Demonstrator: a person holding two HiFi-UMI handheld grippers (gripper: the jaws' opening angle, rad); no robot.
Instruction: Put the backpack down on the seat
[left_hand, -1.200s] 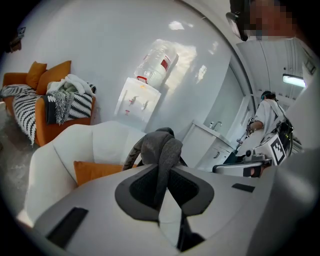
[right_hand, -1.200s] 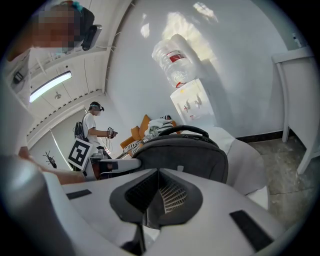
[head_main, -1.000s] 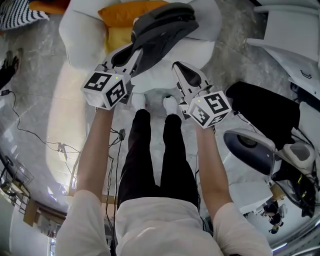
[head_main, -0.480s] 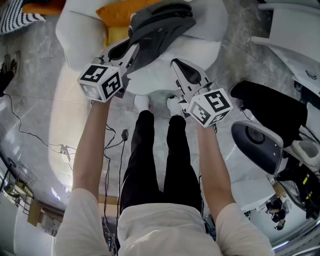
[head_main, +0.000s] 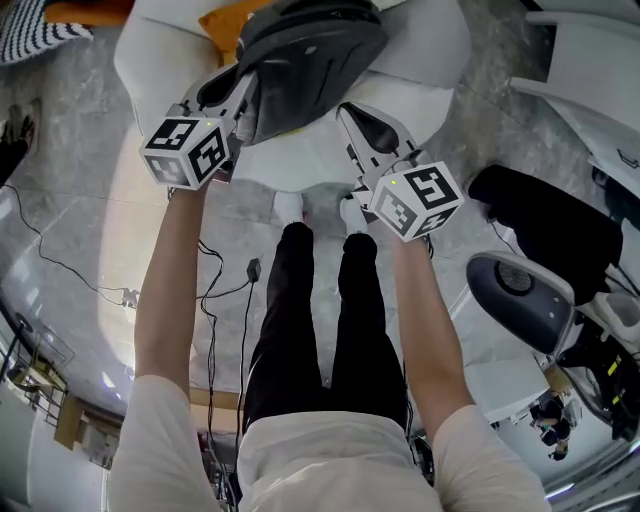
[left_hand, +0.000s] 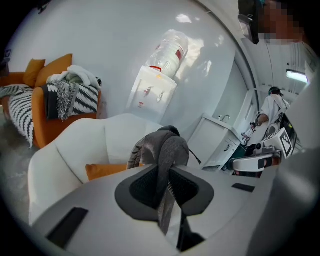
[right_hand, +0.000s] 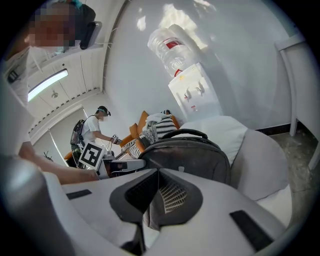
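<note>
The person stands at the near edge of a white seat (head_main: 295, 160), with both arms stretched out toward it. The left gripper (head_main: 240, 95) is clamped on a grey strap (left_hand: 169, 150) of the backpack (head_main: 310, 45). In the left gripper view the strap is pinched between the dark pads and runs up over the jaws to the bag. The right gripper (head_main: 352, 118) is just to the right of the left one. Its jaws are closed on a fold of grey fabric (right_hand: 150, 212) at the backpack's near side, and the bag's dark body rises right beyond them. The backpack is at the far side of the seat, in front of the backrest. It lies over an orange cushion (head_main: 222, 22), which shows at its left. Whether the backpack's base rests on the seat cannot be told. A water dispenser (left_hand: 155, 87) stands against the wall beyond the seat.
</note>
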